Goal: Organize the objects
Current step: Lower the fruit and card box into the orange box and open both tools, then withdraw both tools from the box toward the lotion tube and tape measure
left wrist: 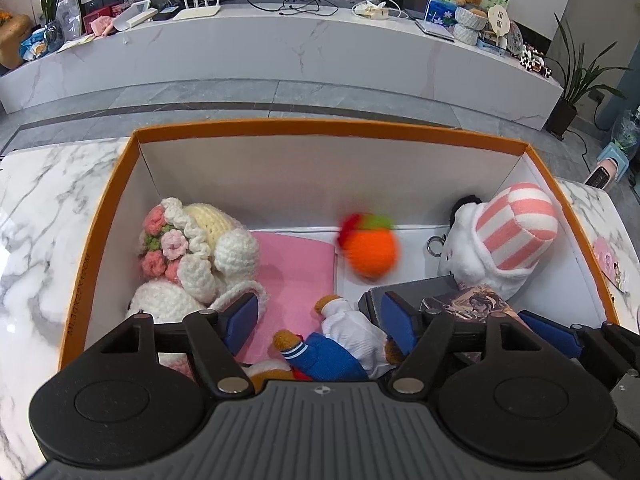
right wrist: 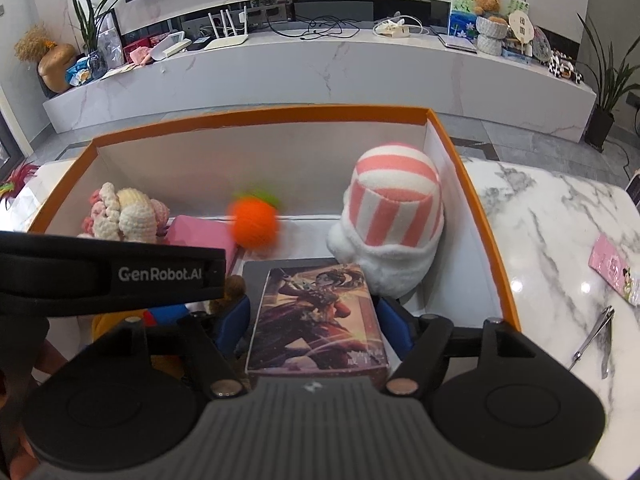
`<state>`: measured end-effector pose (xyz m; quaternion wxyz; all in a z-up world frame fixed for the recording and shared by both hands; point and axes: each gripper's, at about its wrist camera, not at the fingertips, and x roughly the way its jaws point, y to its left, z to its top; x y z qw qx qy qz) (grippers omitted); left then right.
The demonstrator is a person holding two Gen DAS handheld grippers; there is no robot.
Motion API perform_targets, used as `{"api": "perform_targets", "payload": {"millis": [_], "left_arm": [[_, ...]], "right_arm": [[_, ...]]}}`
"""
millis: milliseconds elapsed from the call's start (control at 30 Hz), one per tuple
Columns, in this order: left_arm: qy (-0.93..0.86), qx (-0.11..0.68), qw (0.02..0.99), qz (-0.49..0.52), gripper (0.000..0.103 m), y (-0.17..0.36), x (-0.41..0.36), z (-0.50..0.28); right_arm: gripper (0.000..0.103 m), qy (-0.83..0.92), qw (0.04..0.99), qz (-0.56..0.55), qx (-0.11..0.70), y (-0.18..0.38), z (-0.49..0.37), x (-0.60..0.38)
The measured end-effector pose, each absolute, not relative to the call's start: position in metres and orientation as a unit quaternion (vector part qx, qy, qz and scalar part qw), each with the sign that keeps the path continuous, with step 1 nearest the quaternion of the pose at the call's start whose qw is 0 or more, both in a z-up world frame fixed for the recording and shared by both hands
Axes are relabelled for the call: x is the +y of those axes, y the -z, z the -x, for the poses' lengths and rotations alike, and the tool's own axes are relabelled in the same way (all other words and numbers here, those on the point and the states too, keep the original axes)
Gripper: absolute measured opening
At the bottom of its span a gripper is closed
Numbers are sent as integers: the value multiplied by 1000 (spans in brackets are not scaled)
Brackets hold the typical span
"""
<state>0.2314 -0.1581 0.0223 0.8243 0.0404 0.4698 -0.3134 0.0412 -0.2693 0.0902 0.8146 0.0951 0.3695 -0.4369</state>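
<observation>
An orange-rimmed box [left wrist: 120, 184] [right wrist: 472, 184] with white walls holds the toys. An orange ball with a green and red top [left wrist: 370, 246] [right wrist: 253, 222] is blurred in mid-air above the box floor. My left gripper [left wrist: 320, 320] is open and empty above a small bear in blue and white [left wrist: 344, 344]. My right gripper [right wrist: 316, 320] is open, its fingers either side of a picture box [right wrist: 318, 320] lying in the orange-rimmed box. A crocheted white doll with pink flowers [left wrist: 188, 256] [right wrist: 124, 216] sits at the left, on a pink pad [left wrist: 292, 280] [right wrist: 200, 236].
A white plush with a pink striped hat [left wrist: 504, 248] [right wrist: 392, 232] leans in the box's right corner. The box stands on a marble table [left wrist: 44, 216] [right wrist: 552, 248]. A pink card [right wrist: 616, 272] and metal tweezers [right wrist: 592, 340] lie right of the box.
</observation>
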Motion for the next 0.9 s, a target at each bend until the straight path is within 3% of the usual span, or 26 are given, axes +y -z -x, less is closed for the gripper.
{"api": "perform_targets", "payload": {"millis": [267,367,633,900], "left_arm": [[328,433,839,-31,80,-54,-140,-217],[334,412,847,-34,80,-73,-123,-209],[320,362,874,-39,82,-119,-56,-183],[295,371,877,-76,86,-86,3,-141]], "right_arm": [[83,421,835,-58,349,-111,-38,-246],[92,422,840,-28,341,-122,-34,-228],[92,404,859,-10,314,-150,0,-183],[96,359,876,-31,319,-145,14,-142]]}}
